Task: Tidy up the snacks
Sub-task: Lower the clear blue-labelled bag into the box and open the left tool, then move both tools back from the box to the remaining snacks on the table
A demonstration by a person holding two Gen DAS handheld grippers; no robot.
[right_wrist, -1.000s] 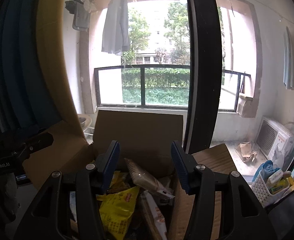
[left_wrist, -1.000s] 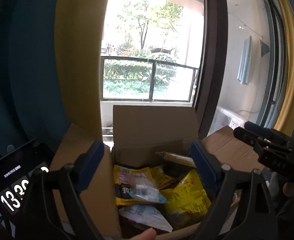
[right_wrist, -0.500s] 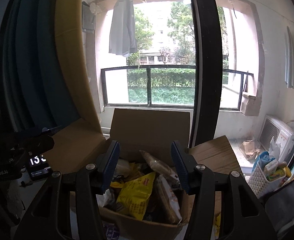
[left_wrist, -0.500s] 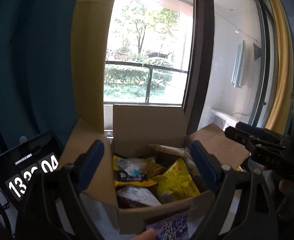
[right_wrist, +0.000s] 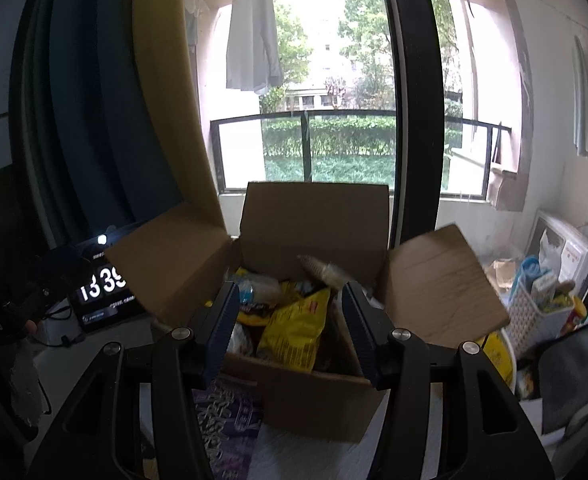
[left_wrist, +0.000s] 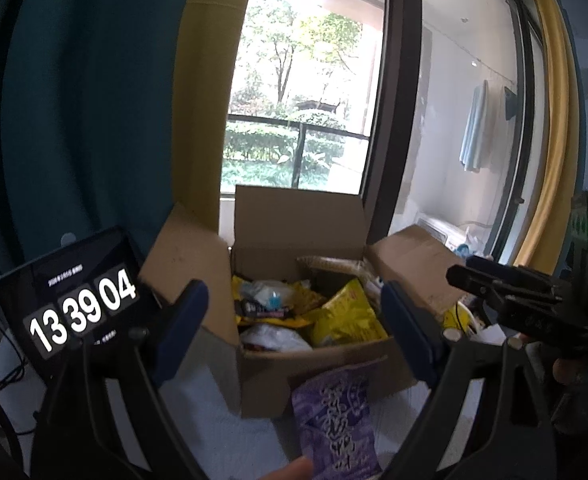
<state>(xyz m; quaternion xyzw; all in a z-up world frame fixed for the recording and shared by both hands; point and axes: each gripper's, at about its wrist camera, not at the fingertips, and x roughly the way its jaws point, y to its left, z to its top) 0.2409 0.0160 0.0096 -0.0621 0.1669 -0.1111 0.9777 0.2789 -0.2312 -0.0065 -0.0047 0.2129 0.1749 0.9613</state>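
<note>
A: Where are the snacks?

B: Most sit heaped in the open box (right_wrist: 317, 396) by the window: a yellow bag (right_wrist: 295, 330) on top, a long tan pack (right_wrist: 325, 272) leaning on the back wall, a white pack (left_wrist: 272, 336) at the front. A purple bag (left_wrist: 335, 416) lies flat on the table before the box.

A: How will they handle?

B: My guess is light, soft and crinkly, with slick film, and anything crisp inside would crush. I'd pinch a sealed edge or corner, not the belly.

A: And the grippers?

B: The left gripper (left_wrist: 294, 328) stands wide open with nothing held; the purple bag lies below it, untouched. The right gripper (right_wrist: 290, 320) is about half open, also empty, aimed at the yellow bag.

A: Anything around?

B: A clock screen (left_wrist: 82, 306) sits left of the box, a white basket (right_wrist: 533, 316) to its right.
</note>
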